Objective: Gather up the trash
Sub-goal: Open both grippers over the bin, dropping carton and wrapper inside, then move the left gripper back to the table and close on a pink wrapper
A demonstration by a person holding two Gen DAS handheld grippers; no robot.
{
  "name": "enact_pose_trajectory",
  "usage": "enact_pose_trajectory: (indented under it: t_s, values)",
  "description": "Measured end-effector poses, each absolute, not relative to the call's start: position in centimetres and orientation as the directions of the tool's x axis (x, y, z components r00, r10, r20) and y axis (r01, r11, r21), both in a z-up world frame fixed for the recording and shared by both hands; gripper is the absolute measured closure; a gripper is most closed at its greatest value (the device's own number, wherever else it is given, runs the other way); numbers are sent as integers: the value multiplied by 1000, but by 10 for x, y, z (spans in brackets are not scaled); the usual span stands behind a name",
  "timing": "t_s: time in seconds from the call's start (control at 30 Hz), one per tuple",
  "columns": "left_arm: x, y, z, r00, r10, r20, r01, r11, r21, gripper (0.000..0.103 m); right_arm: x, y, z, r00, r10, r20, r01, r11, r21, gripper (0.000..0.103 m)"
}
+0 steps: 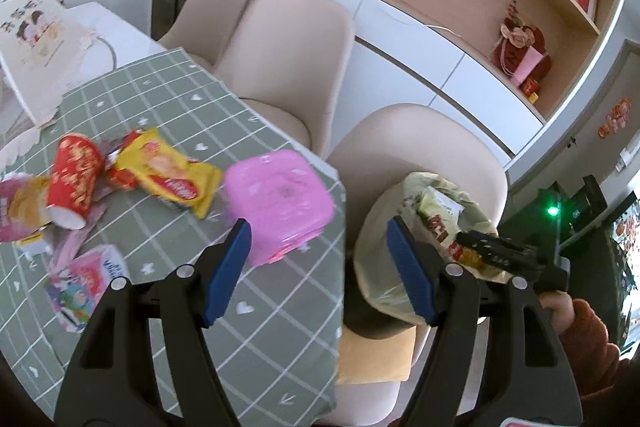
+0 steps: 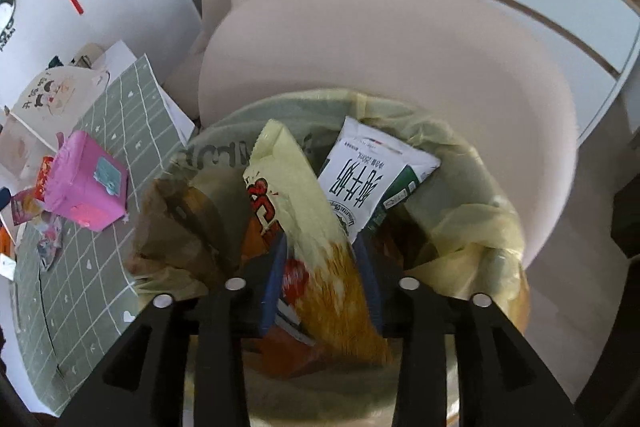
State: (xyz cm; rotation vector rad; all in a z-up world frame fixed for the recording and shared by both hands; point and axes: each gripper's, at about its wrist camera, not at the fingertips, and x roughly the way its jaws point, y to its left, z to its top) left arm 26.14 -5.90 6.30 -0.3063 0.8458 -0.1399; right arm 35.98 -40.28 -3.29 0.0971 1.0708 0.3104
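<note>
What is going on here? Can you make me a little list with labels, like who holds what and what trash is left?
right gripper: shut on snack bag, held over trash bin
left gripper: open, empty, near the table edge
trash bin: yellow liner, milk carton inside
still on table: pink tissue pack, yellow biscuit wrapper, red paper cup
table cover: green checked tablecloth

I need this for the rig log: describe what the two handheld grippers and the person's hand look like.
Both the left gripper and the right gripper have black plastic linkage arms with silver round rivets at the joints, and flat blue pads lining the jaws. In the left wrist view the person's right hand shows bare skin with a fuzzy rust-red sleeve behind it. No cables are visible.
</note>
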Motion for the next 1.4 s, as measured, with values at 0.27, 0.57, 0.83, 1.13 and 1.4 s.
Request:
enact_pose_trajectory:
  t_s: [0.27,0.57,0.83,1.13,1.4]
  values:
    - [228,-6,55,659,-212,-722,-46,947,-319,36,324,-398,10,569,244,-785,-146,970,196,60]
    - [175,104,39,692,-44,-721,-232,932,-279,36,282,-336,52,617,358,-701,-251,933,256,60]
    - [143,185,24,689,50,-723,-342,902,-264,36,256,-250,53,582,440,-684,-367,893,263,60]
    - [167,195,15,709,-24,-704,-235,934,-269,37,240,-205,37,569,371,-734,-366,914,178,60]
    - [212,197,4,692,6,-722,-239,946,-221,46,230,-181,18,511,358,-781,-406,902,148,60]
